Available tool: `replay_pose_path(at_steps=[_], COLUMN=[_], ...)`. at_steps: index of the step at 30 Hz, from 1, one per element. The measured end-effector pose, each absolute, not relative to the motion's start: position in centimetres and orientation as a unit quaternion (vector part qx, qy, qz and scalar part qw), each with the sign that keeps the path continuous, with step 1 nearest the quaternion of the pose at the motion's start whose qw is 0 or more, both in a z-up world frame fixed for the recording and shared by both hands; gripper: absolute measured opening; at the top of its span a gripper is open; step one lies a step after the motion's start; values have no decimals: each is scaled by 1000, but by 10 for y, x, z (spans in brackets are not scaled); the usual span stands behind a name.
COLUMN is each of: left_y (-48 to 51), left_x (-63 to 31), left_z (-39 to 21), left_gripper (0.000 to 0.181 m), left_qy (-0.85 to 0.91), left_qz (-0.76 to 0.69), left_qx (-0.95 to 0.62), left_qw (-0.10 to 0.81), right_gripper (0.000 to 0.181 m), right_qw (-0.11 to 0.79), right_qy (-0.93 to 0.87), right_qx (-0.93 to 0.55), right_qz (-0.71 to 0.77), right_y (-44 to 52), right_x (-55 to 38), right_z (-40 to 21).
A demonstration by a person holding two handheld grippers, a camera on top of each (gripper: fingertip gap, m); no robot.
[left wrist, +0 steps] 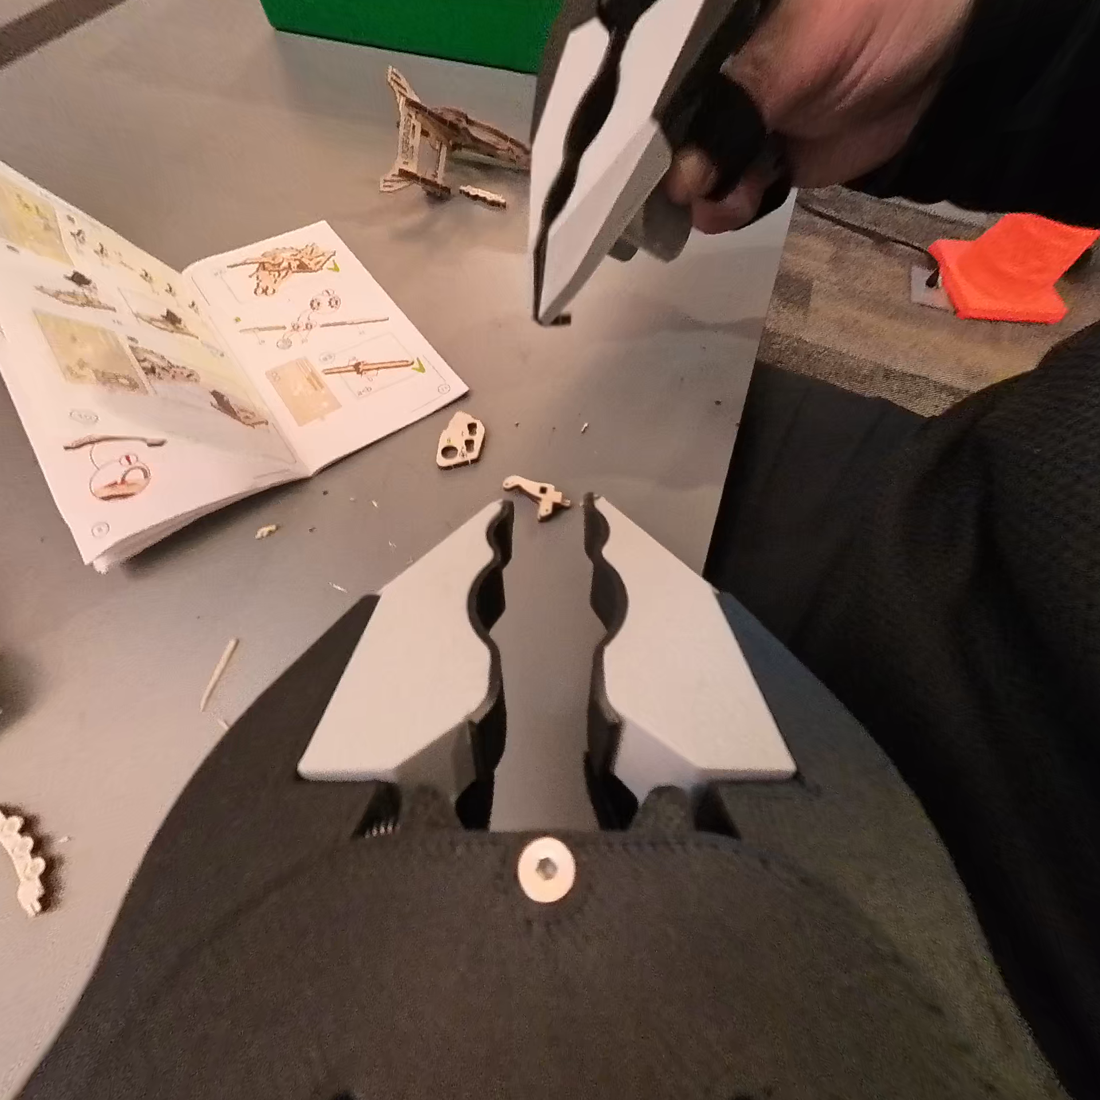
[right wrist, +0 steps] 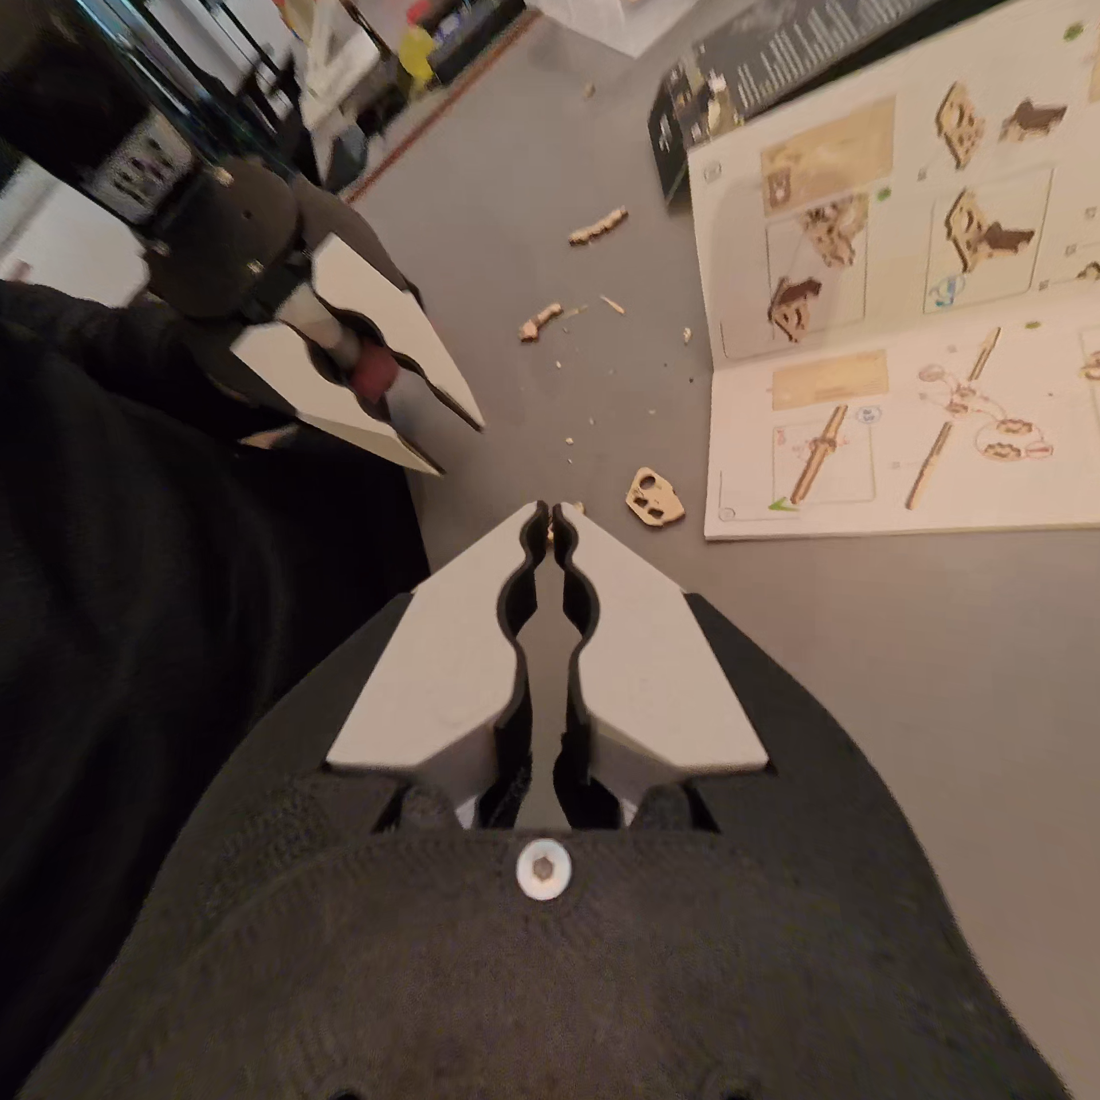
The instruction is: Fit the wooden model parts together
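A small hook-shaped wooden part (left wrist: 538, 494) lies on the grey table (left wrist: 625, 381), just beyond my left gripper (left wrist: 547, 501), which is open and empty. A flat wooden plate with holes (left wrist: 461, 440) lies a little farther left; it also shows in the right wrist view (right wrist: 655, 497). The part-built wooden model (left wrist: 440, 143) stands at the back. My right gripper (right wrist: 549, 511) is shut to a thin slit and hovers above the table, pointing down at the hook part, whose bits (right wrist: 576, 507) peek past its tips. It also shows in the left wrist view (left wrist: 550, 318).
An open instruction booklet (left wrist: 208, 369) lies left of the parts. A green box (left wrist: 416, 24) stands at the back. A toothed wooden strip (left wrist: 24, 857) and a toothpick (left wrist: 219, 672) lie near left. The table edge (left wrist: 738, 416) runs along the right, with a dark-clothed lap beside it. Crumbs and other wooden bits (right wrist: 598, 229) lie scattered. My hands' fingertips stand some 8 cm from each other. The part-built wooden model (left wrist: 440, 143) is about 20 cm from my right fingertips.
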State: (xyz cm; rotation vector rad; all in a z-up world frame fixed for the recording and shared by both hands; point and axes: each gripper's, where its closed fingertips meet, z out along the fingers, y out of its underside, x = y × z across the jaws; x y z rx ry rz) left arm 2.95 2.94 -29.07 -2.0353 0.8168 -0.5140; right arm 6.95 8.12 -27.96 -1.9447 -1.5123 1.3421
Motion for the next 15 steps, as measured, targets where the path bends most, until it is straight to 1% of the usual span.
replay_pose_path(at_steps=[3, 8, 12, 15], left_y=[25, 29, 35, 37], left_x=[25, 20, 20, 21], left_z=[-291, -288, -284, -284], left_gripper=[21, 21, 22, 22], left_qy=[325, 325, 317, 313], left_qz=[-213, -224, -243, -254], left_qx=[-816, -814, -812, -812], left_qw=[428, 426, 425, 421], right_gripper=[0, 1, 17, 19], right_qw=[160, 169, 155, 161], right_qy=[-563, -612, -621, -629], right_qx=[-712, -715, -726, -726], right_qz=[387, 293, 253, 226], right_y=[85, 84, 84, 84], right_x=[77, 80, 86, 96], right_z=[-310, -332, -342, -343])
